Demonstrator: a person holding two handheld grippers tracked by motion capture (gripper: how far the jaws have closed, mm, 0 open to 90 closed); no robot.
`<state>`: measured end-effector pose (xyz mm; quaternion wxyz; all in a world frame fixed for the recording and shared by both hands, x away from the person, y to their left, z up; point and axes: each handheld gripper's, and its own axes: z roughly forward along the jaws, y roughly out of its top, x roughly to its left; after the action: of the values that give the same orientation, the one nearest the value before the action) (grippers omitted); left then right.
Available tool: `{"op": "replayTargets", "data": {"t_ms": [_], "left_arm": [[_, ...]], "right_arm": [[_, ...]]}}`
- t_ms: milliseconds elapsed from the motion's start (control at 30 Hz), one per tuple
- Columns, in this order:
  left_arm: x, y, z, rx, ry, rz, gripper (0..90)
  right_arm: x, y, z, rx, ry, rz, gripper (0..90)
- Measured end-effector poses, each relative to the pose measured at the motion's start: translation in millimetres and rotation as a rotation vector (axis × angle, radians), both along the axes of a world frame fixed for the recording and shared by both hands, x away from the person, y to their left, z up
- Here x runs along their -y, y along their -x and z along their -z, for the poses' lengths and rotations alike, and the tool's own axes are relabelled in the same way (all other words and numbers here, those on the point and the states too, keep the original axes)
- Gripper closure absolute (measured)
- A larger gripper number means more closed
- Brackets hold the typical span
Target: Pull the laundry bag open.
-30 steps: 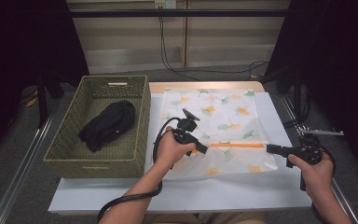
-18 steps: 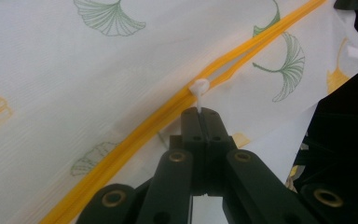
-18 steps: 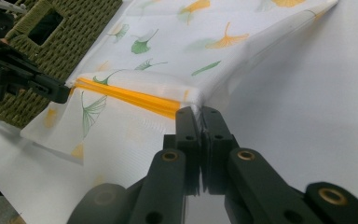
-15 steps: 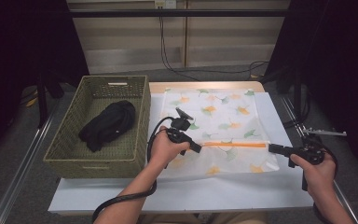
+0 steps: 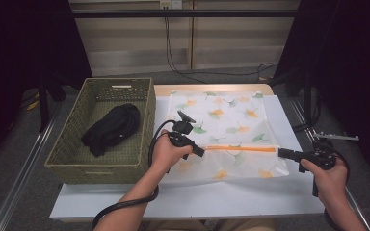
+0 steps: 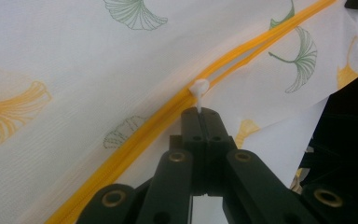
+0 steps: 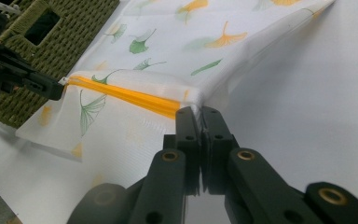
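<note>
Clamped in the left gripper (image 6: pixel 199 116), the zipper pull (image 6: pixel 199 87) sits near the bag's (image 5: pixel 231 115) left end; the right gripper (image 7: pixel 199 114) pins the opposite corner, zipper (image 5: pixel 241 148) nearly fully run.

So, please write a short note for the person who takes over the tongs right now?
Left tongs: shut on the white zipper pull.
Right tongs: shut on the bag's edge at the end of the orange zipper.
The leaf-print bag lies flat on the table, beside the basket holding black cloth.
Done: both grips taken.
Left: probably slide the pull along the zipper.
</note>
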<state>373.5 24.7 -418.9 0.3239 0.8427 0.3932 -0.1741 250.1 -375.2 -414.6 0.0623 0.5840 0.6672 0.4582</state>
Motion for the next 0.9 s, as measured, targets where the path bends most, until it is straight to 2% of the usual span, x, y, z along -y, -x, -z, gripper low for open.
{"op": "replayTargets", "data": {"t_ms": [33, 100, 167, 200, 233, 267, 300, 533, 567, 600, 633, 667, 700, 733, 800, 900], "left_arm": [[0.2, 0.6, -0.3, -0.005, 0.009, -0.014, 90.0], [-4.1, -1.6, -1.5, 0.006, -0.015, 0.005, 90.0], [-5.8, -2.5, -1.6, 0.000, -0.008, 0.009, 90.0], [-5.9, -1.5, -1.1, 0.004, 0.001, -0.013, 90.0], [-7.0, -1.7, -1.8, 0.001, -0.006, -0.014, 90.0], [-7.6, -1.5, -1.8, 0.001, 0.008, -0.024, 90.0], [-7.9, -1.4, -2.5, 0.001, -0.004, -0.021, 90.0], [-8.8, -1.9, -3.2, 0.000, -0.020, -0.017, 90.0], [-11.2, -3.6, -3.1, 0.007, -0.040, 0.008, 90.0], [-10.9, -2.6, -2.6, 0.007, -0.025, -0.026, 90.0], [-12.0, -2.5, -2.8, 0.007, -0.026, -0.038, 90.0], [-15.6, -4.8, -2.9, 0.006, -0.030, -0.006, 90.0], [-17.0, -5.1, -3.0, 0.005, -0.027, -0.007, 90.0], [-17.6, -4.5, -3.1, 0.004, -0.018, -0.035, 90.0], [-18.0, -4.7, -3.3, 0.005, -0.016, -0.035, 90.0], [-18.9, -5.6, -4.9, 0.007, -0.037, -0.020, 90.0]], "right_arm": [[0.0, 0.1, -0.1, 0.000, -0.002, -0.001, 87.8], [1.0, 0.5, -0.1, 0.002, 0.001, 0.007, 87.8], [1.9, 0.8, -0.1, 0.002, -0.005, 0.007, 87.8], [2.9, 0.7, 0.1, 0.005, -0.003, 0.009, 87.8], [3.7, 1.0, -0.2, 0.003, -0.008, 0.012, 87.8], [3.5, 0.9, -0.3, 0.002, -0.010, 0.011, 87.8], [3.2, 0.7, -0.1, 0.005, -0.007, 0.008, 87.8], [2.1, 0.8, 0.3, 0.003, 0.001, 0.009, 87.8], [2.1, 0.8, 0.3, 0.003, 0.001, 0.009, 87.8], [2.7, 1.0, 0.0, 0.000, 0.000, 0.009, 87.8], [4.4, 1.1, 0.2, 0.007, -0.001, 0.013, 87.8], [4.4, 1.1, 0.2, 0.007, -0.001, 0.013, 87.8], [4.7, 1.3, 0.3, 0.003, 0.001, 0.016, 87.8], [4.2, 1.1, 0.7, -0.002, -0.005, 0.015, 87.8], [3.7, 0.6, 1.1, 0.000, 0.000, 0.013, 87.8], [3.0, 0.4, 0.7, 0.000, 0.003, 0.014, 87.8]]}}
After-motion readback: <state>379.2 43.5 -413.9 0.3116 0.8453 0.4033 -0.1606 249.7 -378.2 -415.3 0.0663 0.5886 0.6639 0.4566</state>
